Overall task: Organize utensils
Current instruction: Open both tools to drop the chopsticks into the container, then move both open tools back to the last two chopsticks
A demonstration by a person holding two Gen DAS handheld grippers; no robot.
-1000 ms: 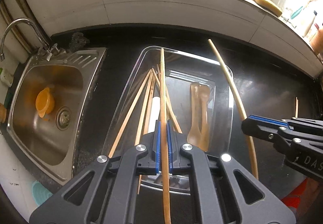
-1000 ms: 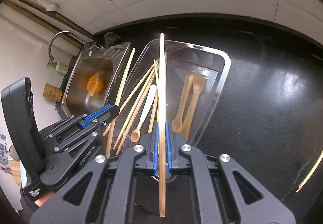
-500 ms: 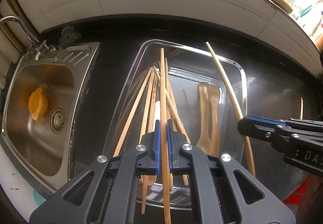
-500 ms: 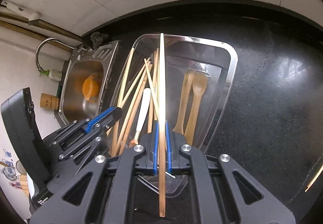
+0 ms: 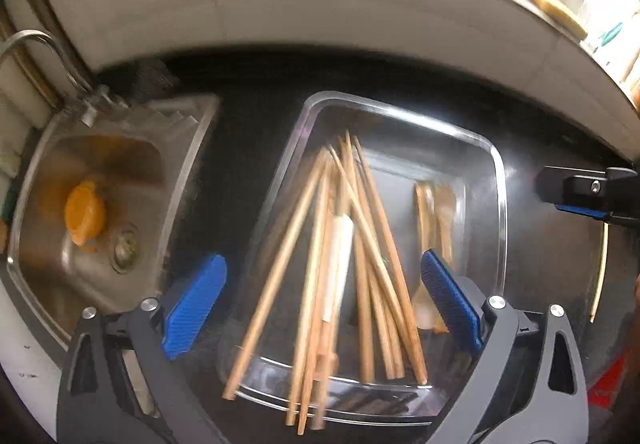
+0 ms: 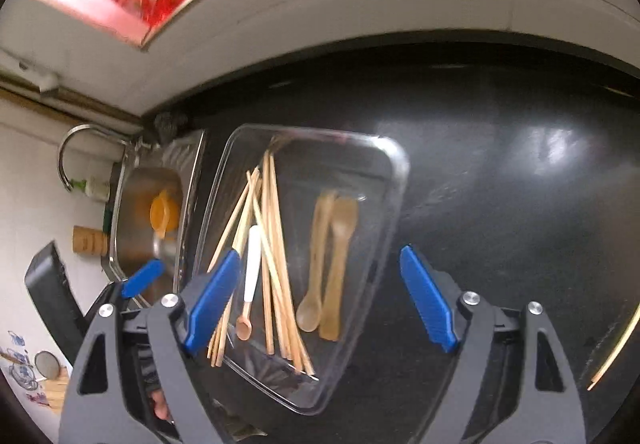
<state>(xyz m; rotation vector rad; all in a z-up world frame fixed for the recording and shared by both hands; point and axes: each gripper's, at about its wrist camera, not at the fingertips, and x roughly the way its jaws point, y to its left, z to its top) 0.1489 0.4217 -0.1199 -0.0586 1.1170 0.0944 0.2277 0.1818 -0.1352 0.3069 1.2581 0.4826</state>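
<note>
A clear plastic tray (image 5: 496, 180) (image 6: 394, 180) sits on the black counter. It holds several wooden chopsticks (image 5: 372, 240) (image 6: 272, 228), a white-handled small spoon (image 5: 338, 264) (image 6: 252, 264) and two wooden spoons (image 5: 436, 212) (image 6: 336, 240). My left gripper (image 5: 324, 300) is open and empty above the tray's near end. My right gripper (image 6: 320, 296) is open and empty above the tray's near right side. One loose chopstick (image 5: 600, 268) (image 6: 616, 348) lies on the counter right of the tray.
A steel sink (image 5: 52, 244) (image 6: 132, 220) with an orange cup (image 5: 86, 212) (image 6: 164, 212) lies left of the tray, with a tap (image 5: 36, 44) behind it. A white tiled ledge (image 5: 360, 12) runs along the back. The black counter (image 6: 500, 184) stretches right.
Both grippers held a chopstick over the tray; now both have opened and the chopsticks lie in the tray. Both grippers have pulled back and up.
</note>
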